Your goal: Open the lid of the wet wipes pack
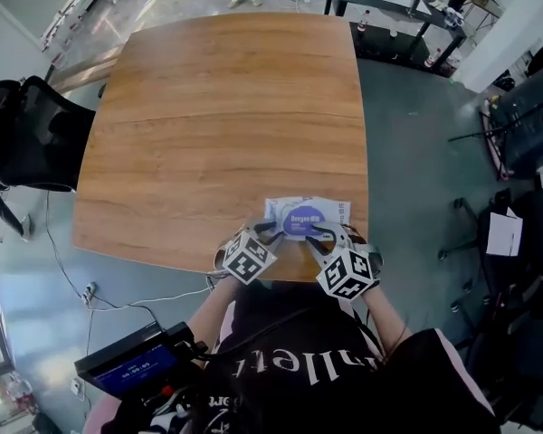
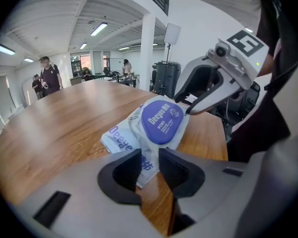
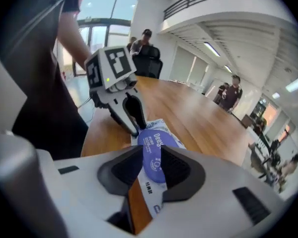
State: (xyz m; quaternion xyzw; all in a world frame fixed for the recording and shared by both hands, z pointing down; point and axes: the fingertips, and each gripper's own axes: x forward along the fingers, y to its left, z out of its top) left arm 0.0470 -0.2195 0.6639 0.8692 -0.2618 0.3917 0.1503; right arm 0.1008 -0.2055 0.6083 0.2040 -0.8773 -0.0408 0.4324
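The wet wipes pack is white with a round purple lid. It lies flat on the wooden table, close to the near edge. My left gripper is at its left end, open, and the pack's near corner shows in the gap between the jaws. My right gripper is at the right end, open, with the lid visible between its jaws. In the left gripper view the lid is flat and closed, and the right gripper tips touch its far rim.
The table's near edge runs just under both grippers. A black chair stands at the left and a dark desk at the far right. A device with a blue screen is at my lower left. People stand far off.
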